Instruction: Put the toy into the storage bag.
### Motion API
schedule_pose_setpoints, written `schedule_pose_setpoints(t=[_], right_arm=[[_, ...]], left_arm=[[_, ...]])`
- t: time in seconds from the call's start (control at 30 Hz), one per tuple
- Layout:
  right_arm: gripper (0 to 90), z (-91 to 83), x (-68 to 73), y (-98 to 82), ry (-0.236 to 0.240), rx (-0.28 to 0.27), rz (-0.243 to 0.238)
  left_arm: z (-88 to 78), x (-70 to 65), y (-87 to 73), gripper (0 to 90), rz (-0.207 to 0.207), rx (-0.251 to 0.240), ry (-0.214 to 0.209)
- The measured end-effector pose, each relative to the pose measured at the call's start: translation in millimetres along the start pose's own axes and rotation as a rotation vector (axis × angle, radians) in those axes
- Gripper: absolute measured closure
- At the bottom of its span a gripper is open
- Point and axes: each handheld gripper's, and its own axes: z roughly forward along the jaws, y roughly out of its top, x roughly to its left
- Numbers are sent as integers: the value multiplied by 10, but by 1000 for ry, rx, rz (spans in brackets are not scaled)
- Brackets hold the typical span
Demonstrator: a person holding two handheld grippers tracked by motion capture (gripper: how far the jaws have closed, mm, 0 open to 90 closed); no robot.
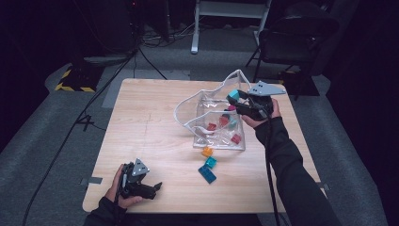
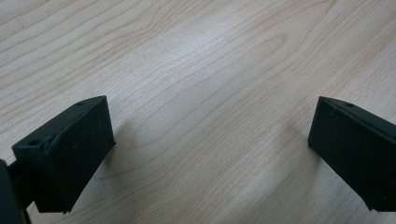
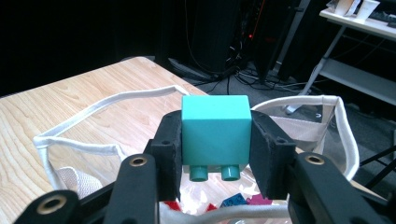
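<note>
While the person's left gripper [image 1: 155,187] just sits low on the light wooden table [image 1: 146,122] near the front edge, the right gripper [image 1: 234,97] is up over the clear plastic bag with white trim [image 1: 214,113], pinching a teal plastic building block [image 1: 233,95]. From above you can see a few red, pink and teal blocks inside the bag, plus an orange block [image 1: 207,151] and two flat teal blocks [image 1: 208,168] lying loose on the table just in front of it.

Left gripper view: jaws spread wide, nothing between them, just bare wood grain [image 2: 201,93] underneath.

Right gripper view: the teal block [image 3: 215,129] is clamped snug between both black pads, studs pointing down, hanging right above the bag's open white-edged mouth [image 3: 107,100], with some coloured blocks peeking out below.
</note>
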Motion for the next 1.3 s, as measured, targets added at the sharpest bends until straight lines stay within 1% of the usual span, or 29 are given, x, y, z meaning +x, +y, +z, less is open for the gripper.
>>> schedule_pose_setpoints(t=[0.07,0.13,0.2,0.3,0.47,0.57,0.83,1.13,1.3], right_arm=[[564,-1,-12,-12,-5,-1,6],[565,-8,-21,-22,-4,-2,15],[574,-15,-27,-32,-6,0,11],[565,-38,-38,-39,-8,-5,17],[554,-134,-54,-33,-6,-23,20],[546,-189,-58,-39,-10,-25,16],[538,-373,-64,-77,-3,-49,17],[537,-616,-14,-212,17,-63,1],[537,-712,32,-309,36,-62,-3]], left_arm=[[0,0,0,5,0,0,0],[0,0,0,5,0,0,0],[0,0,0,5,0,0,0],[0,0,0,5,0,0,0],[0,0,0,5,0,0,0],[0,0,0,5,0,0,0],[0,0,0,5,0,0,0],[0,0,0,5,0,0,0],[0,0,0,5,0,0,0]])
